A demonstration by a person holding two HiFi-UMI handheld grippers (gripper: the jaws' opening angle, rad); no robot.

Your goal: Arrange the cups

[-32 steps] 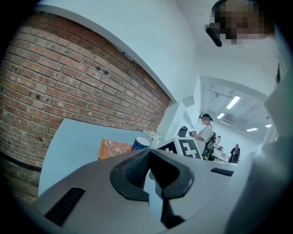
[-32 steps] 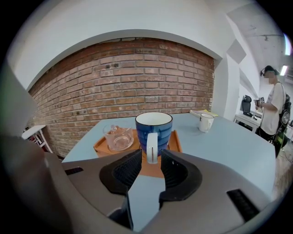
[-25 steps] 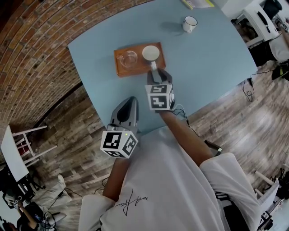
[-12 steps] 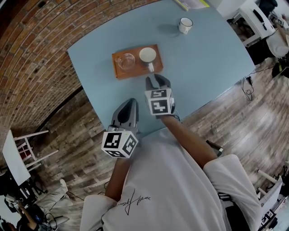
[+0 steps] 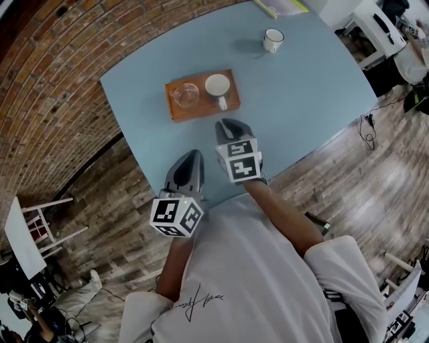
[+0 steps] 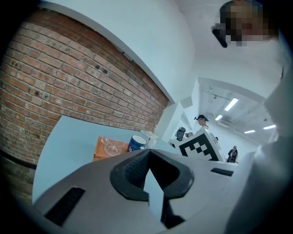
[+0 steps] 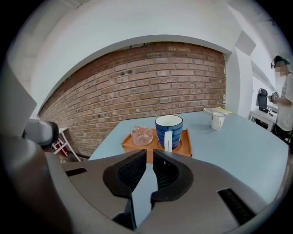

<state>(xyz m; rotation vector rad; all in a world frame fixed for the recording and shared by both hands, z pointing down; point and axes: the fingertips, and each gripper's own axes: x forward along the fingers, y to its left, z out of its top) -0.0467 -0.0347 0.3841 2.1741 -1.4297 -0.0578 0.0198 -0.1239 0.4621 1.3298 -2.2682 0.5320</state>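
An orange tray (image 5: 202,107) on the light blue table (image 5: 301,100) holds a clear glass cup (image 5: 187,94) on its left and a blue mug (image 5: 218,86) with a white inside and handle on its right. A small white mug (image 5: 272,39) stands alone near the far edge. My right gripper (image 5: 228,124) hovers just short of the tray, a little apart from the blue mug (image 7: 169,131), jaws a narrow gap apart and empty. My left gripper (image 5: 192,156) stays by the near table edge, shut and empty. Its view shows the tray (image 6: 100,147) and the blue mug (image 6: 136,143) ahead.
A yellow-green booklet (image 5: 284,5) lies at the table's far edge. A brick wall (image 7: 151,77) runs behind the table. A white chair (image 5: 30,224) stands on the wooden floor to the left, and a person (image 7: 283,93) stands at the far right.
My right gripper has drawn back from the blue mug's handle toward me and risen a little, leaving the mug on the tray. The left gripper has not moved.
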